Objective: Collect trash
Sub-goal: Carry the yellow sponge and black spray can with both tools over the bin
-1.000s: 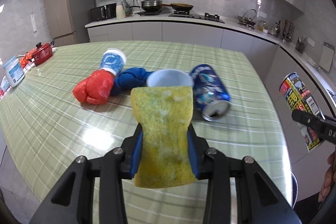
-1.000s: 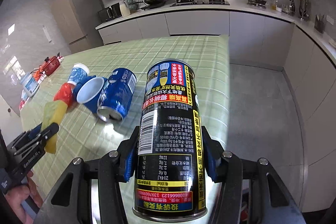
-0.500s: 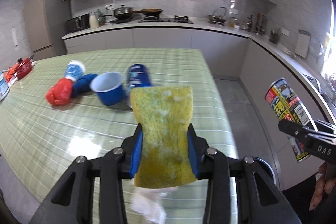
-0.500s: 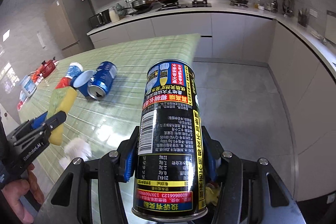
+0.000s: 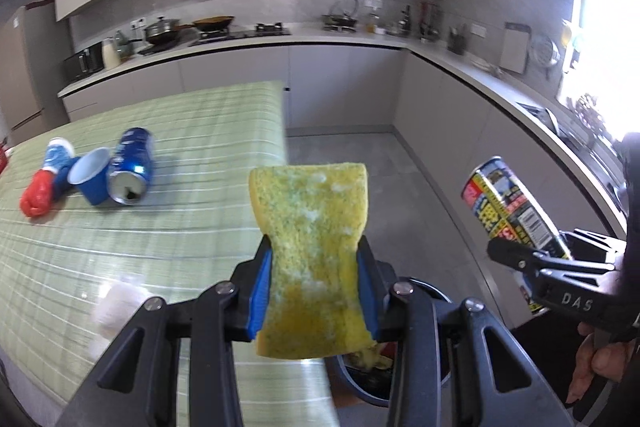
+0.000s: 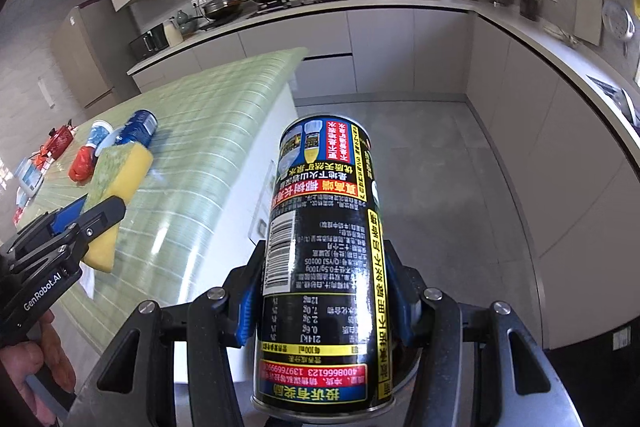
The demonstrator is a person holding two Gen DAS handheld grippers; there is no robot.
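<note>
Below the sponge (image 5: 310, 251), only the left view shows a bin (image 5: 362, 383).

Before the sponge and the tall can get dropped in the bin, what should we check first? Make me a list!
1. Left tongs squeezing the yellow sponge: ok, pinched at its middle.
2. Right tongs holding the black can: ok, clamped on both sides.
3. Trash bin under the sponge: ok, its dark rim shows just below the left tongs.
4. Bin under the can: cannot tell, the can hides what is beneath.
5. Room in the bin: cannot tell, only some scraps show inside.
6. Table cleared: not ok, the blue can, blue cup and a white wad remain.
</note>
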